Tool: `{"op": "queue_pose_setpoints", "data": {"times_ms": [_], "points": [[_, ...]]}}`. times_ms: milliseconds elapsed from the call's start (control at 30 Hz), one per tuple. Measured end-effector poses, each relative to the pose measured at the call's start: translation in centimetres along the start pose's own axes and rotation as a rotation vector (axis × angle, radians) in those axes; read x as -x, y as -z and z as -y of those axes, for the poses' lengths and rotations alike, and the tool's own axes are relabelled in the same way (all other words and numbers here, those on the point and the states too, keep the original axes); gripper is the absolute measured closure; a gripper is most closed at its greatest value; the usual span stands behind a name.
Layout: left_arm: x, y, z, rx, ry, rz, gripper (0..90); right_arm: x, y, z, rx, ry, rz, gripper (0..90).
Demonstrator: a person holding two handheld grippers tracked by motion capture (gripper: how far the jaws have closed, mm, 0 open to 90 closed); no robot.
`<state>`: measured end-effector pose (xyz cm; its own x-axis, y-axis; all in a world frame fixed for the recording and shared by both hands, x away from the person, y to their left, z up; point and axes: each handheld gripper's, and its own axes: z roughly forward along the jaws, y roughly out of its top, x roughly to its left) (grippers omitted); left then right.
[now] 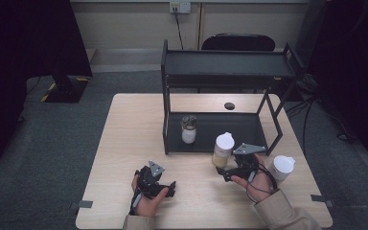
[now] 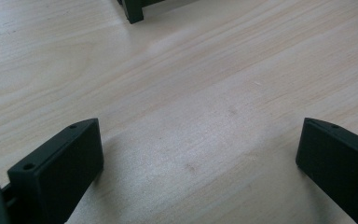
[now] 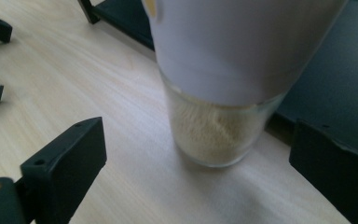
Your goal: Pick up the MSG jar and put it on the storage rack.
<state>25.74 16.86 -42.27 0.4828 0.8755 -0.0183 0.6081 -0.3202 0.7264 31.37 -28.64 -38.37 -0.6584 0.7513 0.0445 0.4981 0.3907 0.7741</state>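
A glass jar (image 1: 223, 149) with a white lid and pale powder inside stands on the wooden table (image 1: 134, 143), just in front of the black rack's lower shelf (image 1: 230, 132). My right gripper (image 1: 226, 173) is right behind it. In the right gripper view the jar (image 3: 214, 121) sits ahead between the two wide-apart jaws of my right gripper (image 3: 196, 137), and neither pad touches it. My left gripper (image 1: 169, 188) rests low at the front of the table. Its jaws stand open over bare wood in the left gripper view (image 2: 199, 135).
A black two-tier rack (image 1: 227, 64) fills the back of the table, with a dark-lidded jar (image 1: 189, 128) on its lower shelf. Another white-lidded jar (image 1: 282, 166) stands just right of my right hand. A small black disc (image 1: 229, 106) lies behind the rack. The rack's foot (image 2: 133, 11) is ahead of my left gripper.
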Motion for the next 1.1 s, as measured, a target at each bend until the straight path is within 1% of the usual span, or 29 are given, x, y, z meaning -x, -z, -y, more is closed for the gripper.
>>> {"op": "queue_pose_setpoints", "data": {"times_ms": [133,200,267,333,433,500,533,667,867,933,1000,1100], "points": [[0.0,0.0,0.0,0.000,0.000,0.000,0.0,0.1,-0.3,-0.2,0.018,0.000,0.011,8.6],[0.0,0.0,0.0,0.000,0.000,0.000,0.0,0.1,-0.5,-0.1,0.034,-0.008,0.018,10.2],[0.0,0.0,0.0,0.000,0.000,0.000,0.0,0.2,-0.6,0.0,0.049,-0.013,0.016,12.6],[0.0,0.0,0.0,0.000,0.000,0.000,0.0,0.5,-0.8,0.0,0.058,-0.019,0.005,15.0],[0.0,0.0,0.0,0.000,0.000,0.000,0.0,0.6,-1.0,0.1,0.069,-0.018,0.008,16.9],[0.0,0.0,0.0,0.000,0.000,0.000,0.0,0.9,-1.3,0.2,0.079,-0.019,-0.005,19.7],[0.0,0.0,0.0,0.000,0.000,0.000,0.0,1.0,-1.4,0.2,0.082,-0.020,-0.010,20.1],[0.0,0.0,0.0,0.000,0.000,0.000,0.0,0.9,-1.5,0.2,0.091,-0.017,-0.001,22.2],[0.0,0.0,0.0,0.000,0.000,0.000,0.0,1.2,-1.7,0.2,0.103,-0.015,-0.005,25.4],[0.0,0.0,0.0,0.000,0.000,0.000,0.0,1.5,-1.7,0.3,0.108,-0.025,-0.020,25.2],[0.0,0.0,0.0,0.000,0.000,0.000,0.0,1.8,-1.8,0.2,0.106,-0.026,-0.027,25.5],[0.0,0.0,0.0,0.000,0.000,0.000,0.0,1.7,-1.8,0.2,0.109,-0.015,-0.022,27.9]]}}
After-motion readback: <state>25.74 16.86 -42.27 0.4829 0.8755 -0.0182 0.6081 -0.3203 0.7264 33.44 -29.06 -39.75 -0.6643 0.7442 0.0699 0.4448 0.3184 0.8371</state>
